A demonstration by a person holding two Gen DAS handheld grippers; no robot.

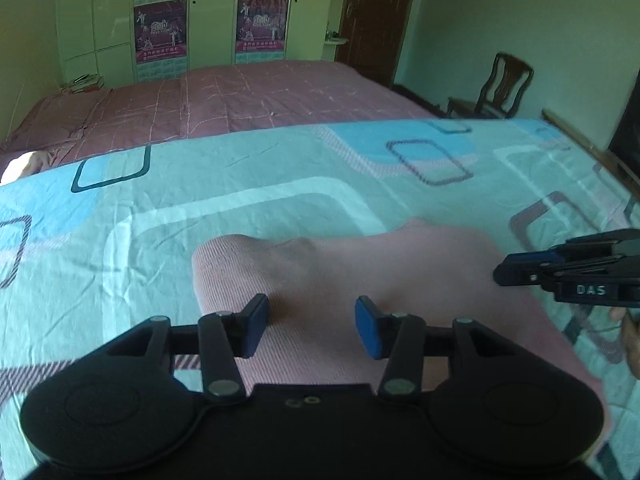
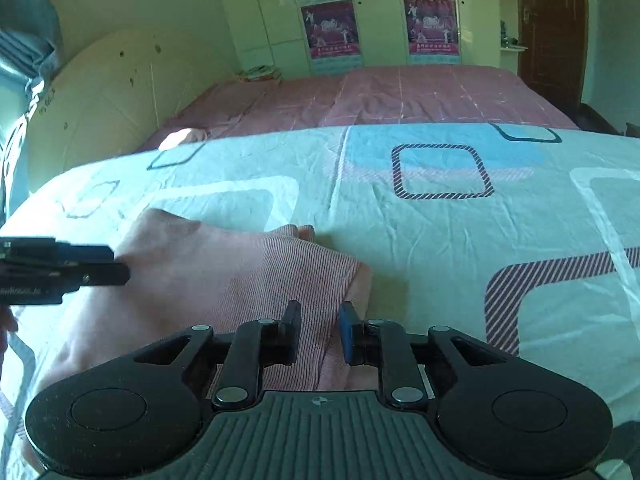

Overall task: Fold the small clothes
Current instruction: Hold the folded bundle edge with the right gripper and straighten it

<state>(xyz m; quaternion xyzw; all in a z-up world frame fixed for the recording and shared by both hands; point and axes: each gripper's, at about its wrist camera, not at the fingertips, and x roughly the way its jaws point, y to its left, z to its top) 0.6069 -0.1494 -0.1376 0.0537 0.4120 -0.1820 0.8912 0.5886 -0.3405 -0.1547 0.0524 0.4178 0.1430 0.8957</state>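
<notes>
Patterned bedsheet under pink garment

left claw: black plastic arms, blue pads, round silver screws, two big round bumps
right claw: black, one blue pad, ridged grey top, white letters "DAS" on its side

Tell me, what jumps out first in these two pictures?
A ribbed pink knit garment lies rumpled on a pale blue bedsheet printed with rounded squares. Two black claws with blue pads hover over it: the left claw open wide above its middle, the right claw with a narrower gap over the garment's edge. Behind, a dusty-pink checked bedspread covers the far bed.
</notes>
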